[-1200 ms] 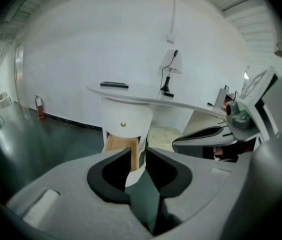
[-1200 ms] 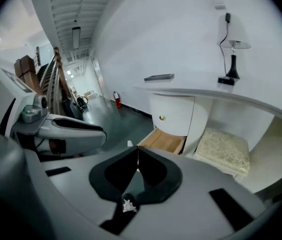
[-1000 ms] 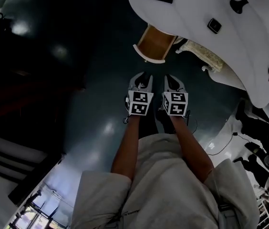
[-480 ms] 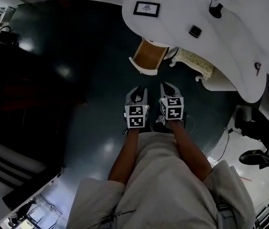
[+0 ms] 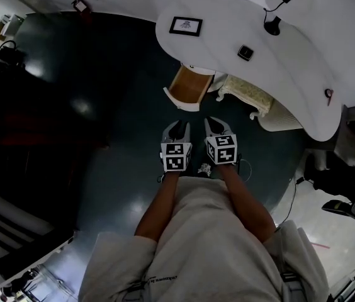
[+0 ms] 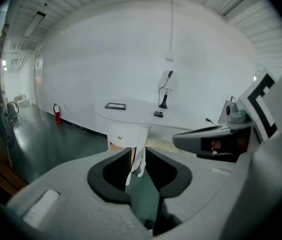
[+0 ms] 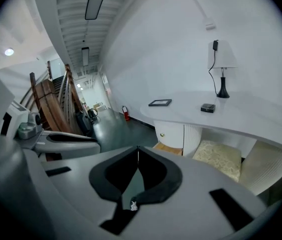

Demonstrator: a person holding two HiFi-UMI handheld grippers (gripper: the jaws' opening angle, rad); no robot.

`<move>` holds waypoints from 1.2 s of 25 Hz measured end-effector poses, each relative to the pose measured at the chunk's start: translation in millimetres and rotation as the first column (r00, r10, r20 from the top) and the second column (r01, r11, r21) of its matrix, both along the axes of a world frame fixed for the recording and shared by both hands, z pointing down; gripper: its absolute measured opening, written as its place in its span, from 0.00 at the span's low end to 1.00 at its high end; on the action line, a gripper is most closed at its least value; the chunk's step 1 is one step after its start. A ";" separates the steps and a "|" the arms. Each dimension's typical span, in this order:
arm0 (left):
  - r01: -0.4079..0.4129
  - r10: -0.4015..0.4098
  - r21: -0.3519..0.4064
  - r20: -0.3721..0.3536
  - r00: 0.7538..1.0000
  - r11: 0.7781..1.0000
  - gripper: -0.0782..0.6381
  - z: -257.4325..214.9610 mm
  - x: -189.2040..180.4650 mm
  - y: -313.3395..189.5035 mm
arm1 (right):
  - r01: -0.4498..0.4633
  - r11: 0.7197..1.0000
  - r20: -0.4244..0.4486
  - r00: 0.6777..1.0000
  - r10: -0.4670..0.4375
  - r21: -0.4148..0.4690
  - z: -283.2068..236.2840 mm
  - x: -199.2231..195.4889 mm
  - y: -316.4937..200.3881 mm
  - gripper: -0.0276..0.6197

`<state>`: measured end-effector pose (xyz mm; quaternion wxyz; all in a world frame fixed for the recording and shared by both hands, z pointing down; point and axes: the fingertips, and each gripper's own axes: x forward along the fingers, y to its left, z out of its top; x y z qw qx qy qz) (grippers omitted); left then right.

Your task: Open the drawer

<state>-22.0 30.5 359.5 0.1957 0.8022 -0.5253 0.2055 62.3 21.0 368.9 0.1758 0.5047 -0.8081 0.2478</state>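
The drawer [image 5: 187, 87] hangs pulled out from under the white curved table [image 5: 291, 61], its wood-coloured inside showing from above. In the left gripper view a white front with a small knob [image 6: 125, 134] shows through the jaw gap; the right gripper view shows it at a distance [image 7: 168, 132]. Both grippers are held side by side over the dark floor, a short way before the drawer and touching nothing. My left gripper [image 5: 177, 128] [image 6: 138, 151] stands open by a narrow gap. My right gripper [image 5: 217, 126] [image 7: 138, 149] is shut, tips together, holding nothing.
On the table lie a framed picture [image 5: 185, 26], a small black box [image 5: 245, 53] and a lamp's black base [image 5: 272, 25]. A cream cushioned stool [image 5: 243, 94] stands right of the drawer. A wooden staircase [image 7: 51, 104] rises at the left. Cables trail on the floor at right.
The table and open drawer have slid up and left in the head view and look smaller. Both grippers stay side by side, drawn back with the body.
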 end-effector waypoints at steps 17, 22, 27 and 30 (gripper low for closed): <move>-0.080 0.079 0.013 0.042 0.996 0.997 0.24 4.2 25.5 -1.5 | 0.095 0.995 -0.056 0.994 -0.093 0.035 4.3 10.1 1.7 0.07; -0.088 0.087 0.031 0.046 0.995 0.996 0.24 0.0 33.1 -6.6 | 0.112 0.991 -0.057 0.993 -0.107 0.077 -4.4 10.5 -2.9 0.07; -0.125 0.122 0.039 0.077 0.990 0.991 0.24 5.0 38.8 -2.0 | 0.107 0.992 -0.061 0.993 -0.103 0.073 -0.8 16.2 -2.6 0.07; -0.132 0.128 0.033 0.091 0.988 0.991 0.24 7.7 38.9 -2.1 | 0.117 0.991 -0.067 0.991 -0.112 0.070 1.7 16.0 -3.6 0.07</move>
